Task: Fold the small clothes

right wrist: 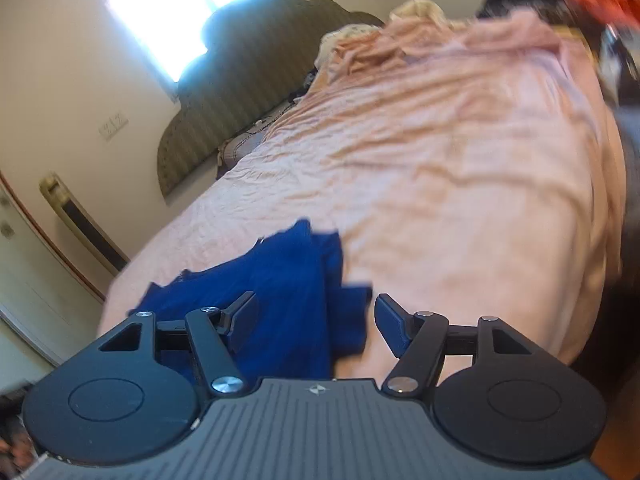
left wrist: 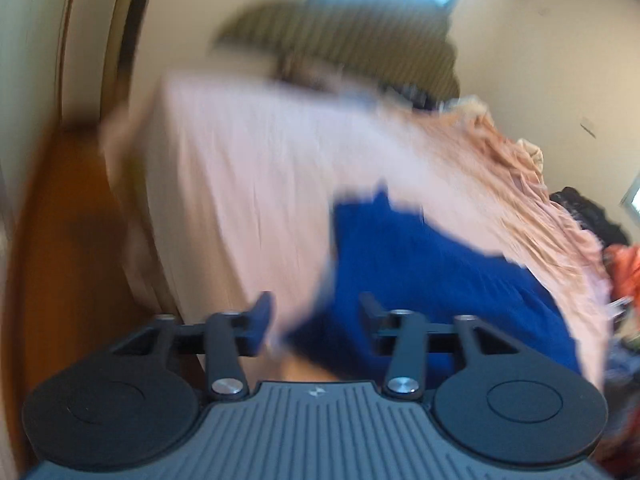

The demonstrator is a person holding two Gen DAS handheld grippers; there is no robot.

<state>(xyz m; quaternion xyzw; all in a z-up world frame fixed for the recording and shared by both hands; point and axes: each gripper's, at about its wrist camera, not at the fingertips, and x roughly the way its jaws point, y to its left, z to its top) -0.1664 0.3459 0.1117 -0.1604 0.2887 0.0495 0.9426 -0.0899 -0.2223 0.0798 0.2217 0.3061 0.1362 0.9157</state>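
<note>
The blue garment (right wrist: 280,280) lies rumpled on the pink bedsheet (right wrist: 460,160) — left gripper (left wrist: 316,316) and right gripper (right wrist: 316,320) both spread wide, grasping nothing.

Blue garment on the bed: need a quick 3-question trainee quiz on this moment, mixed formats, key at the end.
1. True or false: the left gripper is shut on the blue garment.
2. Multiple choice: the blue garment lies on A) a wooden floor, B) a pink bedsheet, C) a chair.
3. Fill in: in the right wrist view, the right gripper is ____, with the garment's edge lying between its fingers.

Key:
1. False: its jaws stand apart and grip nothing.
2. B
3. open
</note>
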